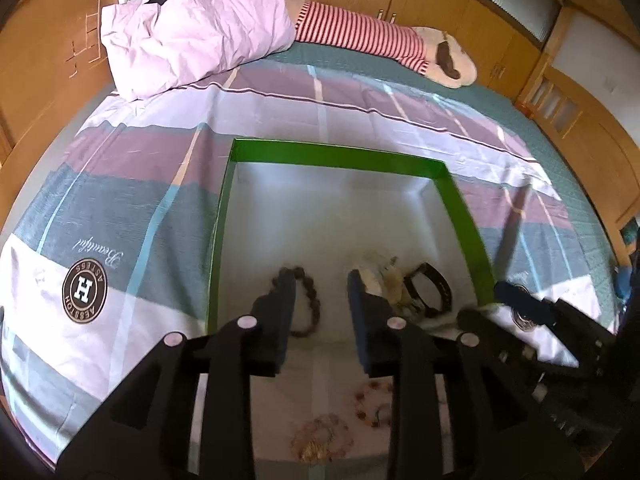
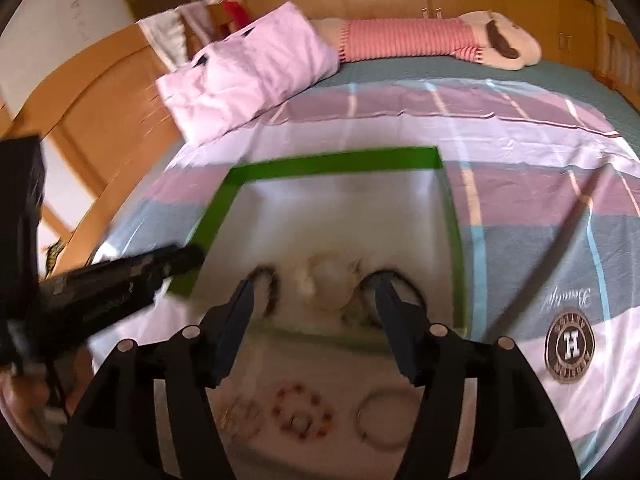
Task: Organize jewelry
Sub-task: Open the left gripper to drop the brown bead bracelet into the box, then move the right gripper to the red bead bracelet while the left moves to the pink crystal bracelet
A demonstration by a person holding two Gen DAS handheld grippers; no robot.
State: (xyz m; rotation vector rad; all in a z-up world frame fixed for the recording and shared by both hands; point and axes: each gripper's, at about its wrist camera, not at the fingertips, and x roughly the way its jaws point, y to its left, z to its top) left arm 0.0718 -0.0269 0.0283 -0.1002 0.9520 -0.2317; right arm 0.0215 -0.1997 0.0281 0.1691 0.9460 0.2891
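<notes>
A green-rimmed box (image 1: 340, 156) with a white floor lies on the bedsheet. Inside it sit a dark bead bracelet (image 1: 311, 294), a pale cream piece (image 1: 384, 276) and a black bangle (image 1: 442, 282). My left gripper (image 1: 321, 280) hangs over the box, open, with only white floor between its fingers. My right gripper (image 2: 316, 284) is open wider above the box (image 2: 332, 164); the cream piece (image 2: 326, 280) lies below the gap, untouched. In front of the box lie a gold bracelet (image 2: 238, 412), an orange bead bracelet (image 2: 282, 398) and a thin ring bangle (image 2: 362, 412).
A pink pillow (image 1: 192, 32) and a striped plush toy (image 1: 360, 36) lie at the far end of the bed. Wooden cabinets surround the bed. The striped sheet carries a round brown logo (image 1: 85, 287) left of the box.
</notes>
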